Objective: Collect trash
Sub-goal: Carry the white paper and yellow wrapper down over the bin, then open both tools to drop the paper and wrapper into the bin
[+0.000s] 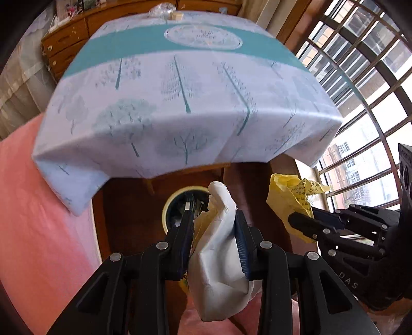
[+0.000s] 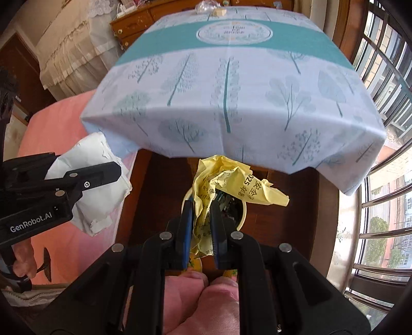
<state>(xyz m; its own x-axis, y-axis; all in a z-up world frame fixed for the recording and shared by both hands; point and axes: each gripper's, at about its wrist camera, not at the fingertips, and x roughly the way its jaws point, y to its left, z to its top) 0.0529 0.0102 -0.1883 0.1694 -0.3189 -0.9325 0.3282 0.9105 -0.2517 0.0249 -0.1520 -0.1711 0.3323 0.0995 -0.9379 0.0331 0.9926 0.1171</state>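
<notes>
My left gripper (image 1: 214, 219) is shut on a crumpled white paper (image 1: 219, 257), held above the floor in front of the table. A round cream-rimmed trash bin (image 1: 177, 198) with dark contents stands on the floor below, just left of the paper. My right gripper (image 2: 200, 208) is shut on a crumpled yellow printed paper (image 2: 224, 180), held over the same bin (image 2: 243, 214). In the left wrist view the right gripper (image 1: 303, 221) shows at the right with the yellow paper (image 1: 291, 195). In the right wrist view the left gripper (image 2: 113, 172) shows at the left with the white paper (image 2: 97, 203).
A table with a tree-print tablecloth (image 1: 180, 98) overhangs the bin. A clear plastic bag (image 1: 162, 10) and a small block lie at its far edge. A pink bed (image 1: 38, 219) is on the left, barred windows (image 1: 373, 90) on the right, a wooden dresser (image 1: 67, 43) behind.
</notes>
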